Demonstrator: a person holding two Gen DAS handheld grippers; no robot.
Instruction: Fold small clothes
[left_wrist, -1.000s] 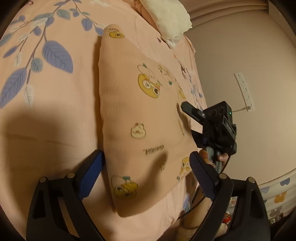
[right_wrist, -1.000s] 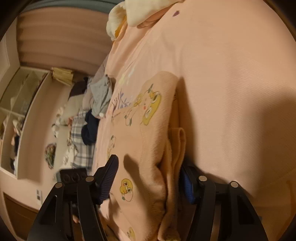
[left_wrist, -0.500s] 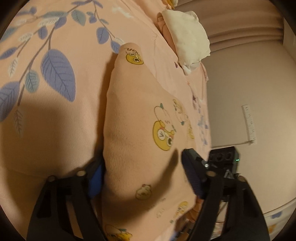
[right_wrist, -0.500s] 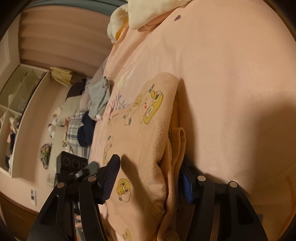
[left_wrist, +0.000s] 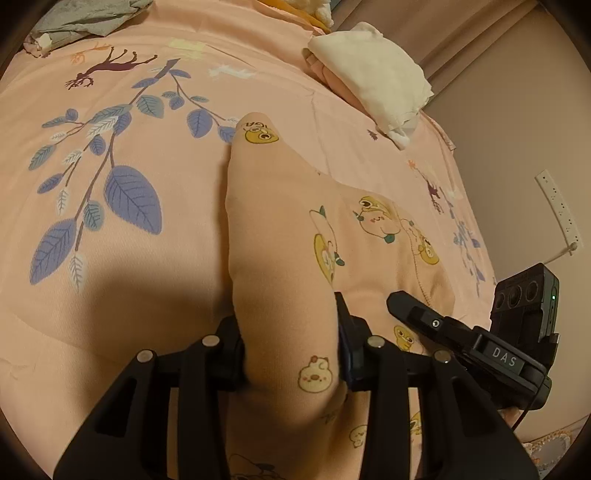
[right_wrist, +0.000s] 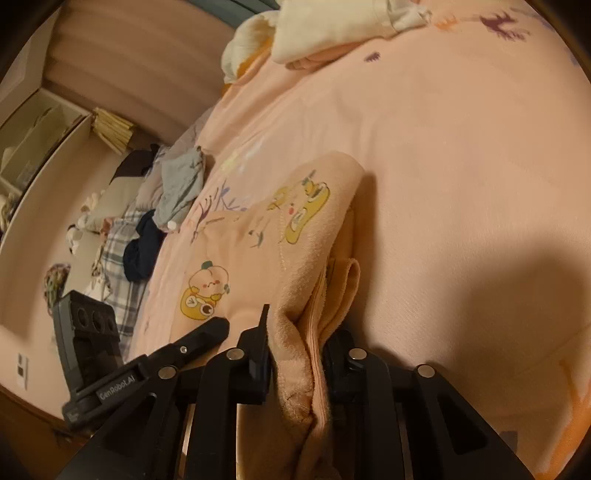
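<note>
A peach garment (left_wrist: 280, 229) printed with yellow cartoon animals lies on the pink bedsheet (left_wrist: 147, 110). My left gripper (left_wrist: 290, 325) is closing, and its pads squeeze a raised ridge of the cloth near the garment's left edge. In the right wrist view the same garment (right_wrist: 251, 258) shows its folded, layered edge. My right gripper (right_wrist: 301, 332) is also closing, and its pads pinch those bunched layers. Each gripper shows in the other's view: a right finger (left_wrist: 413, 314) at the garment's right side, a left finger (right_wrist: 207, 332) at its left.
Folded white cloth (left_wrist: 373, 77) lies at the bed's far end, with a grey garment (left_wrist: 81, 18) at the far left. A heap of loose clothes (right_wrist: 173, 184) sits beyond the bed's edge by white shelves (right_wrist: 37, 140). A power strip (left_wrist: 557, 210) hangs on the wall.
Both pairs of jaws have narrowed from wide apart to pressing on the garment. The cloth between the left fingers has bunched into a ridge, and the left view has tilted toward the bed's far end.
</note>
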